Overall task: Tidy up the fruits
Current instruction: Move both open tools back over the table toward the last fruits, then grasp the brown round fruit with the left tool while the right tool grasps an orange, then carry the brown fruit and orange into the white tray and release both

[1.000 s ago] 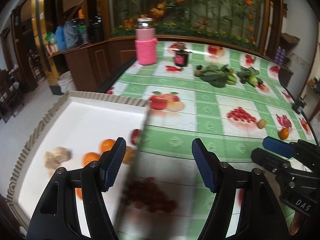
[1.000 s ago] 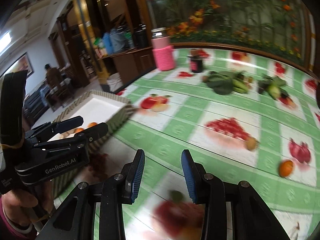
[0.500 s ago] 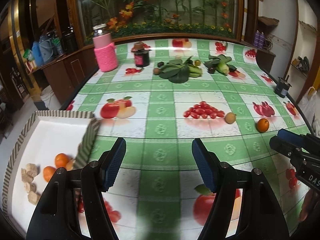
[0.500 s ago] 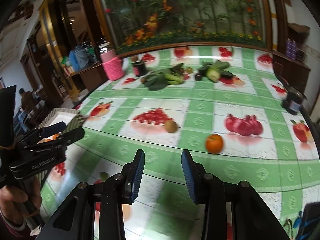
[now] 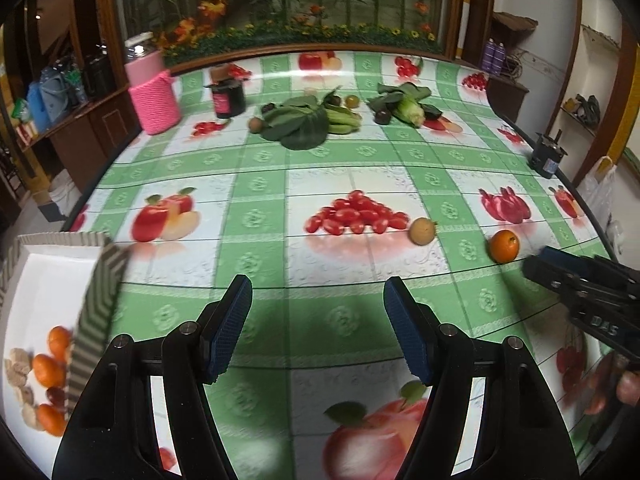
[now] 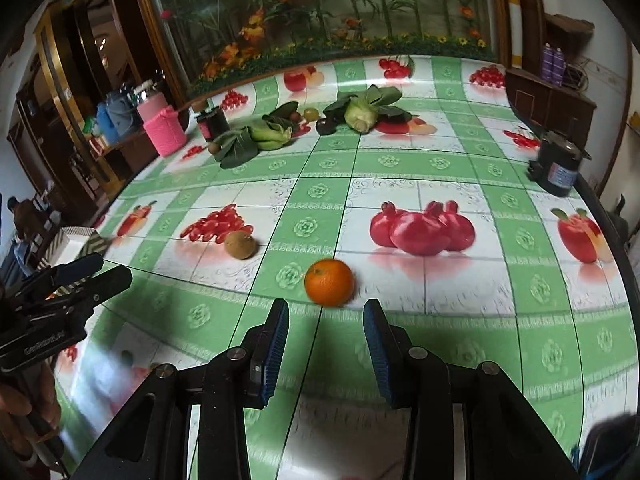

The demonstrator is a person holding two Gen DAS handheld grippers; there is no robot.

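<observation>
An orange [image 6: 329,282] lies on the green checked tablecloth just ahead of my right gripper [image 6: 326,336], whose jaws stand open with nothing between them. Left of it rests a small brown round fruit [image 6: 239,245]. My left gripper [image 5: 320,320] hangs open and empty over the cloth. From it, the orange [image 5: 504,246] and the brown fruit [image 5: 422,231] are off to the right, with the right gripper [image 5: 538,262] beside the orange. A white box with a zigzag rim [image 5: 100,280] at the left holds several oranges and other small fruits. The left gripper [image 6: 112,268] shows at the right wrist view's left edge.
At the table's far side stand a pink knit-covered jar [image 5: 154,96], a dark jar [image 5: 228,98], leafy greens [image 5: 304,122] and more vegetables [image 5: 404,104] with small dark fruits. A black device [image 6: 558,166] sits near the right edge. The fruit pictures are printed on the cloth.
Both views have swung right, away from the white box and across the table. The orange and the brown fruit have come much closer to the right gripper. Both jaws look unchanged.
</observation>
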